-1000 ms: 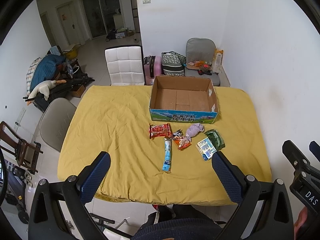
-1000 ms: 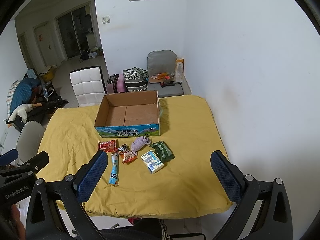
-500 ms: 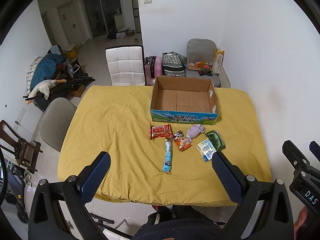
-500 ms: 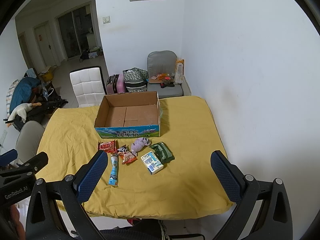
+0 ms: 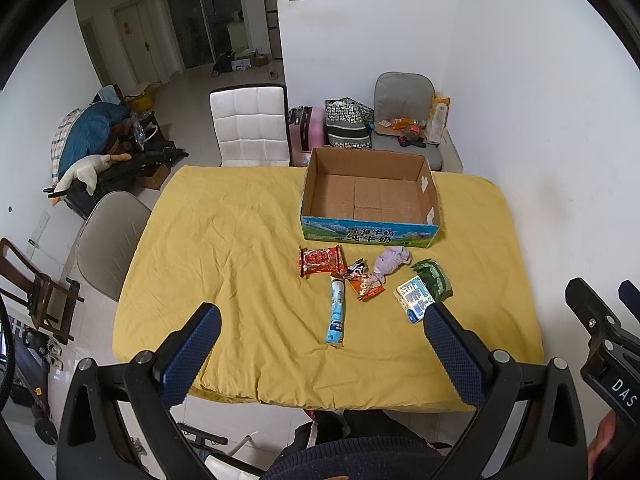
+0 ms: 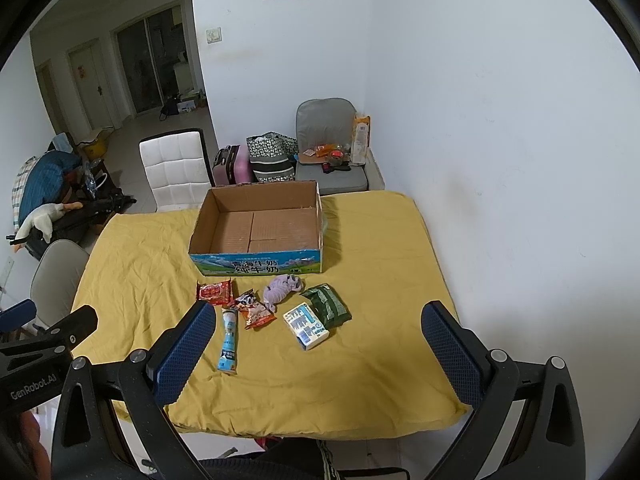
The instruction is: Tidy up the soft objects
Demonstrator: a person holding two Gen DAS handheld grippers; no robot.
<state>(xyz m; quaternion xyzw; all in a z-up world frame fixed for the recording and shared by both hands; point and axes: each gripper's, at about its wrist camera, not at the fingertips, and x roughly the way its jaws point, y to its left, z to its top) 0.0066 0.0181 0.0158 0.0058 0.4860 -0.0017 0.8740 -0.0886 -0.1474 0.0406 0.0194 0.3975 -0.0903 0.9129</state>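
Left gripper [image 5: 320,330] and right gripper [image 6: 318,330] above the surface's [image 5: 208,248] near edge, fingers spread wide, holding nothing. Mid-surface: blue tube [image 5: 336,308], white-blue pack [image 5: 414,302], green pouch [image 5: 434,282], orange packet [image 5: 366,284], red packet [image 5: 321,260], purple cloth [image 5: 392,261]. Toward far edge, open cardboard box [image 5: 370,236].

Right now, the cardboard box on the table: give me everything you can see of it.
The cardboard box is a shallow, open-topped tray of brown corrugated card, upright on the yellow cloth toward the far side of the table. Its inside is bare, floor flaps showing. The near outer wall carries a blue and green printed band with Chinese characters; pale labels sit on the inner right wall. Nothing visibly touches it except the cloth; the lilac soft bundle lies just in front.
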